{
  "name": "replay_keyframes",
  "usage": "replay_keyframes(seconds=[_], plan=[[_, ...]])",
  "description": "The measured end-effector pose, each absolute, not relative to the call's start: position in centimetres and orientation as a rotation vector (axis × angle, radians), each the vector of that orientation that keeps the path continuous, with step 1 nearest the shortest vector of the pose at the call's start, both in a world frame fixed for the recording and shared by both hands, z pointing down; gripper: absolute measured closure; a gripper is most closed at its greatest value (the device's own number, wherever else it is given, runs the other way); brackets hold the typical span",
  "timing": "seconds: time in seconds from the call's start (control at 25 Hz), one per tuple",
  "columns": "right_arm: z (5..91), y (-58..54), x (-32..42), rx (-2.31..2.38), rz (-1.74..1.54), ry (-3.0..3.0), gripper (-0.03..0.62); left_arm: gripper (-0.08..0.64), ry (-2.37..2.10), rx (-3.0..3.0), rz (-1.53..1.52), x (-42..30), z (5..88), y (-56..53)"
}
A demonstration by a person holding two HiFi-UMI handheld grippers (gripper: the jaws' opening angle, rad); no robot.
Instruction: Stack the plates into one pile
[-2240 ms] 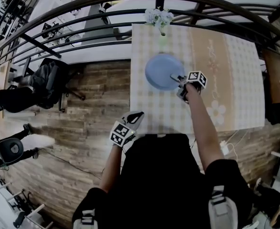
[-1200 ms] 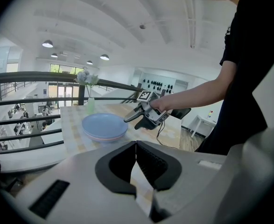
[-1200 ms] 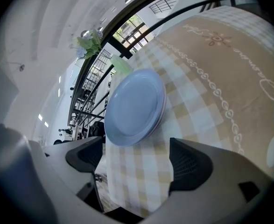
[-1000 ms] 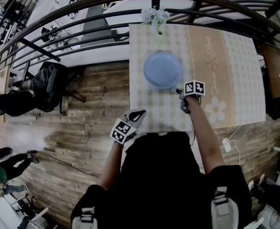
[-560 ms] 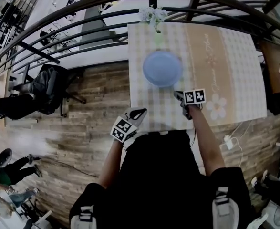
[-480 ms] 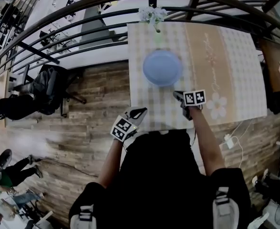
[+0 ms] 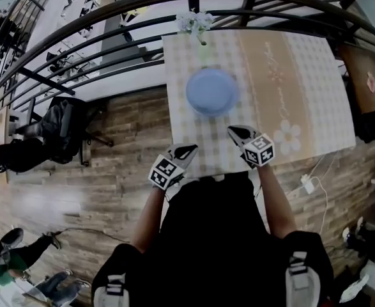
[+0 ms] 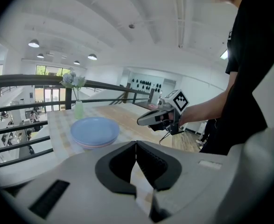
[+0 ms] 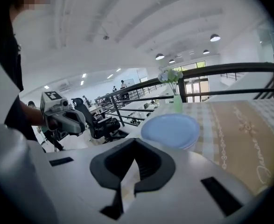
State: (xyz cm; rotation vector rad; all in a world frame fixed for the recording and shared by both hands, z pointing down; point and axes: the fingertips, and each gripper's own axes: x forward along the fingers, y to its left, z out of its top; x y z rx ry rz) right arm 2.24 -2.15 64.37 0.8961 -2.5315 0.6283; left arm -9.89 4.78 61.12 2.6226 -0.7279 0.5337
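**Plates in one pile, both grippers shut and empty**

The plates (image 7: pixel 211 92) sit in one pile on the table (image 7: pixel 315 75). The top plate is blue. In the left gripper view a pinkish rim shows under it. The pile rests on the checked part of the cloth (image 7: pixel 182 110), toward the left side of the table. A green vase (image 7: pixel 204 55) with white flowers (image 7: pixel 193 20) stands just behind the pile, by the far edge. A dark rail (image 7: pixel 110 8) curves behind the table.

The left gripper (image 7: pixel 188 149) is at the near left corner of the table, well apart from the pile. Its jaws are pressed together, and nothing is between them.

The right gripper (image 7: pixel 232 131) is over the near part of the table. It is near the pile but does not touch it. Its jaws are pressed together too, and they hold nothing.

Both grippers point toward the plates. The person holding them wears a black top.
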Motion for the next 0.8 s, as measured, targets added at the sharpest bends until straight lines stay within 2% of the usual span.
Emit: replay_keyframes(seconds=[0.32, 0.8], plan=[[61.8, -1.2, 2.1, 0.878, 0.388, -2.577, 0.595, 0.557, -0.68, 2.64, 0.524, -8.6, 60.8, 3.9], [60.3, -0.8, 1.9, 0.896, 0.361, -2.579, 0.595, 0.557, -0.662, 2.649, 0.515, -7.8, 60.6, 3.3]])
